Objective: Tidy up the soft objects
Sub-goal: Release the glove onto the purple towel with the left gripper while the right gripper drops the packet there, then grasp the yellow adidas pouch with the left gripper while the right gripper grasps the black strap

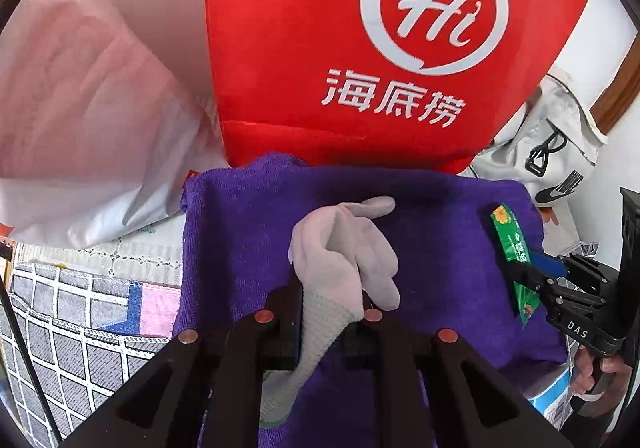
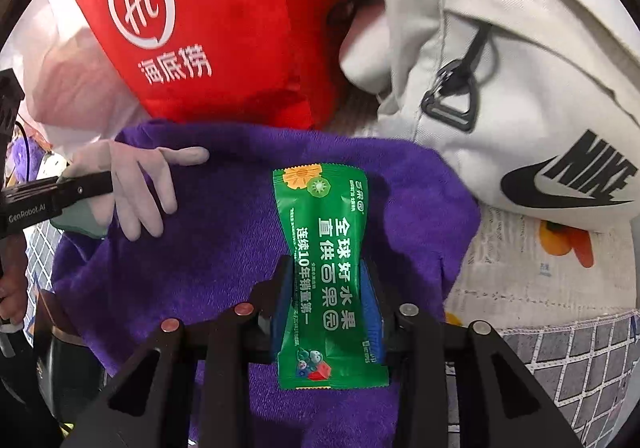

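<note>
Purple towel [image 1: 248,232], one: spread across the centre and lower half of both views, over a patterned cloth with a grey grid print [image 1: 72,328] showing at lower left of the left wrist view.

Pale pink glove [image 1: 344,248], one: knit cuff clamped tight between the jaws of the left gripper [image 1: 332,312], fingers draped on the towel at frame centre; in the right wrist view at left middle [image 2: 140,188].

Green snack sachet [image 2: 328,264], one, printed with white Chinese characters and fruit pictures: pinched at its narrowed waist by the right gripper [image 2: 328,288], blue pads [image 2: 372,308] pressing each side, over the towel at lower centre; at right middle of the left wrist view [image 1: 512,244].

Red bag with white "Hi" logo [image 1: 360,48], one: upper centre, beyond the towel's far edge.

White Nike bag [image 2: 500,68], one, with black buckle: upper right of the right wrist view, beside the red bag.

White plastic bag [image 1: 88,128], one: upper left of the left wrist view.

Grippers, two. Hands, partly seen at the frame edges [image 1: 596,372].
</note>
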A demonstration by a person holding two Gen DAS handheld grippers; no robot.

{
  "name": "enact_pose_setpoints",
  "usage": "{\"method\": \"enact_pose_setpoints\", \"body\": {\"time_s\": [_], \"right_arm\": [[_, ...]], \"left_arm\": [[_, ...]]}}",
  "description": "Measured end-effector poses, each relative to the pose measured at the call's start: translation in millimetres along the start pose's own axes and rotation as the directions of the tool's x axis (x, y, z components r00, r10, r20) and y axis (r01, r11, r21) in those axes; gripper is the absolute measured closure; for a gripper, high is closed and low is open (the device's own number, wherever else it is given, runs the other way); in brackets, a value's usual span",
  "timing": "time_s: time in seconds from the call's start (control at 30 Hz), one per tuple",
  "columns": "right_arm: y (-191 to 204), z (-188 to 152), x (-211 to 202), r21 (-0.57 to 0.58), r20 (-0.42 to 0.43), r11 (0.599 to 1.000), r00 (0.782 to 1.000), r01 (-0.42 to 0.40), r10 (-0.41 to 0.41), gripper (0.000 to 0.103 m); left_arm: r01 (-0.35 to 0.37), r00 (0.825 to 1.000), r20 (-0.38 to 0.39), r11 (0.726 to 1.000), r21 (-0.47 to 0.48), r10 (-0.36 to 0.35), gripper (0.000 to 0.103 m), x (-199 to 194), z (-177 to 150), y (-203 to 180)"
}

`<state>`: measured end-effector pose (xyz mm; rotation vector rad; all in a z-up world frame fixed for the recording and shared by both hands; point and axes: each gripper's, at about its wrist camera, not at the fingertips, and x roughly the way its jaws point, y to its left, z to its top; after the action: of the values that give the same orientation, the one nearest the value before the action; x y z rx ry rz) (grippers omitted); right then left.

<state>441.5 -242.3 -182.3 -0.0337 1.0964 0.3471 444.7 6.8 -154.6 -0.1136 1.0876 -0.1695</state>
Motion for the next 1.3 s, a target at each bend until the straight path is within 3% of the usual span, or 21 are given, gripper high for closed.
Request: {"method": "enact_pose_setpoints", "body": {"time_s": [0.07,0.13,0.27,0.3,0.33,0.53,0.77,1.0,1.3], "right_arm": [[1.3,-0.7,2.9,-0.004,-0.004,1.0,1.0,-0.003,0.003,0.067],[2.3,-0.8,1.7,-0.003,0.007,1.0,1.0,0.002,-0.002,0.065],[3.4,0.8,-10.9,-0.001,0.054,1.0,0.999,-0.005,0.006,0.036],[4.2,0.9,-15.3,-0.002,0.067,1.0,0.998,-0.002,0.002,0.036],[5.3,0.9,-19.7,-0.003,0.075,1.0,0.997,0.0,0.0,0.036],[17.5,-3.0,-58.1,-0.014,0.14,1.0,0.99,0.008,-0.006,0.036],[32.7,-31.0,-115.8,-0.004,0.211,1.0,0.978,0.007,-0.006,0.036],[47.3,-85.7,-168.0,0.009,0.234,1.0,0.972,-0.013,0.011,0.036],[71.6,-170.1,-198.3,-0.004,0.21,0.999,0.977,-0.041,0.041,0.036]], "left_arm": [[0.001,1.0,-0.008,1.0,0.001,-0.001,0.086,1.3,0.2,0.6],[-0.009,1.0,-0.012,1.0,0.007,0.009,0.075,2.4,1.2,-0.7],[-0.03,0.999,0.016,0.999,0.032,0.029,0.055,-4.3,0.7,-3.5],[-0.038,0.999,0.023,0.999,0.037,0.037,0.042,-7.8,1.1,-4.6],[-0.048,0.998,0.035,0.998,0.04,0.047,0.038,-12.2,1.1,-4.2],[-0.07,0.995,0.076,0.997,0.029,0.067,0.035,-42.7,-2.4,-2.7],[-0.093,0.985,0.147,0.995,0.037,0.087,0.035,-93.9,-26.9,-5.0],[-0.111,0.975,0.195,0.993,0.039,0.102,0.035,-145.6,-73.5,-4.2],[-0.094,0.987,0.13,0.996,-0.002,0.094,0.035,-179.1,-148.9,1.0]]}}
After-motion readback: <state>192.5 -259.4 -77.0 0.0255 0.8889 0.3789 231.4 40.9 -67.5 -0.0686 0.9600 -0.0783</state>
